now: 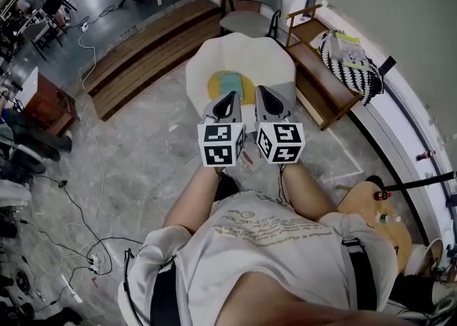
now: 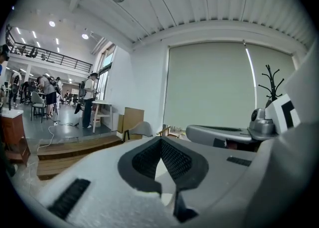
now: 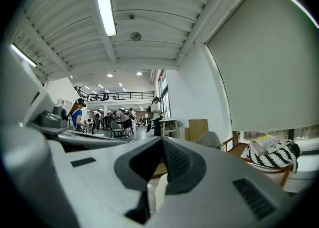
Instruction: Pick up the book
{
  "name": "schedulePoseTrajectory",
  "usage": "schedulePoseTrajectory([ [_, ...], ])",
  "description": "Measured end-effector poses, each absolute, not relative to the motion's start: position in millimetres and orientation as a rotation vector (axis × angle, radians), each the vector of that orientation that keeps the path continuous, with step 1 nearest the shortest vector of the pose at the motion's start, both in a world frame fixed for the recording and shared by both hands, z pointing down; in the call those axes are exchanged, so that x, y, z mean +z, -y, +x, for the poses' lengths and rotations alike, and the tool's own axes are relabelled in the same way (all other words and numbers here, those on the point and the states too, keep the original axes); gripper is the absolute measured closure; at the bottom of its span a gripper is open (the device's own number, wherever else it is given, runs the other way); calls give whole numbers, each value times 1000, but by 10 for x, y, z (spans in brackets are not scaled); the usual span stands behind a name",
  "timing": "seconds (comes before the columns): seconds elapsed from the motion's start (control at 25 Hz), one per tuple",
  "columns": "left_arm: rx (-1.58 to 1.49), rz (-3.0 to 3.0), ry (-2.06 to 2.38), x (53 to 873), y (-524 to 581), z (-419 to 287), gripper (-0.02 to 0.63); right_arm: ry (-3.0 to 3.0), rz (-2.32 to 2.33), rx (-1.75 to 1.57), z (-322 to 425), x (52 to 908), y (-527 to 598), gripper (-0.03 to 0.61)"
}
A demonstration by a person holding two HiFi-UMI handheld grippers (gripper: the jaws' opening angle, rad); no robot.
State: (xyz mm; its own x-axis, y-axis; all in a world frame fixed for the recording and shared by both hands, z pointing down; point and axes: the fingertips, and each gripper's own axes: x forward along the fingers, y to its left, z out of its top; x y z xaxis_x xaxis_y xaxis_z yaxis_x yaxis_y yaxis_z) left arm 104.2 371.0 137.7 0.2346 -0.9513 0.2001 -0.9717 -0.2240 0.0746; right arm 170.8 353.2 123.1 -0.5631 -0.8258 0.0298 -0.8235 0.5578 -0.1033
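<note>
A teal book [image 1: 230, 83] lies on a yellow mat [image 1: 214, 88] on the white table [image 1: 275, 57] ahead of me. Both grippers are held side by side over the table's near edge and point toward the book. The left gripper [image 1: 230, 98] ends just short of the book and its jaws are closed together with nothing in them. The right gripper [image 1: 264, 93] is to the book's right, also shut and empty. In the left gripper view the left gripper [image 2: 160, 141] has its tips meeting, and the right gripper [image 3: 163, 140] looks the same in its own view. Neither gripper view shows the book.
A grey chair [image 1: 251, 2] stands behind the table. To the right is a wooden bench [image 1: 321, 85] with a black-and-white striped bag [image 1: 350, 60]. Wooden steps [image 1: 146, 46] run at the left, cables [image 1: 78, 225] lie on the floor, and a round wooden stool [image 1: 378, 214] is near my right side.
</note>
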Motion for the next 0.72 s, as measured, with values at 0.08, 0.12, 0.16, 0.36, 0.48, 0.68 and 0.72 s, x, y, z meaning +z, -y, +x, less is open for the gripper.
schedulePoseTrajectory([
  [0.08, 165, 2330, 1820, 1364, -3492, 941, 594, -2756, -1458, -159, 1577, 1232, -3311, 552],
  [0.12, 169, 2332, 1816, 1361, -3380, 876, 594, -2761, -1456, -157, 1498, 1226, -3211, 552],
  [0.16, 173, 2331, 1816, 1355, -3273, 804, 594, -2766, -1452, -157, 1418, 1220, -3120, 552],
  [0.36, 179, 2336, 1806, 1285, -2771, 469, 594, -2767, -1467, -155, 1092, 1192, -2657, 551],
  [0.48, 176, 2341, 1809, 1254, -2507, 253, 594, -2759, -1480, -154, 908, 1154, -2400, 552],
  [0.68, 170, 2357, 1775, 1240, -2153, -16, 594, -2741, -1498, -155, 638, 1099, -2068, 552],
  [0.72, 167, 2360, 1769, 1246, -2088, -58, 594, -2740, -1505, -153, 599, 1106, -2010, 552],
])
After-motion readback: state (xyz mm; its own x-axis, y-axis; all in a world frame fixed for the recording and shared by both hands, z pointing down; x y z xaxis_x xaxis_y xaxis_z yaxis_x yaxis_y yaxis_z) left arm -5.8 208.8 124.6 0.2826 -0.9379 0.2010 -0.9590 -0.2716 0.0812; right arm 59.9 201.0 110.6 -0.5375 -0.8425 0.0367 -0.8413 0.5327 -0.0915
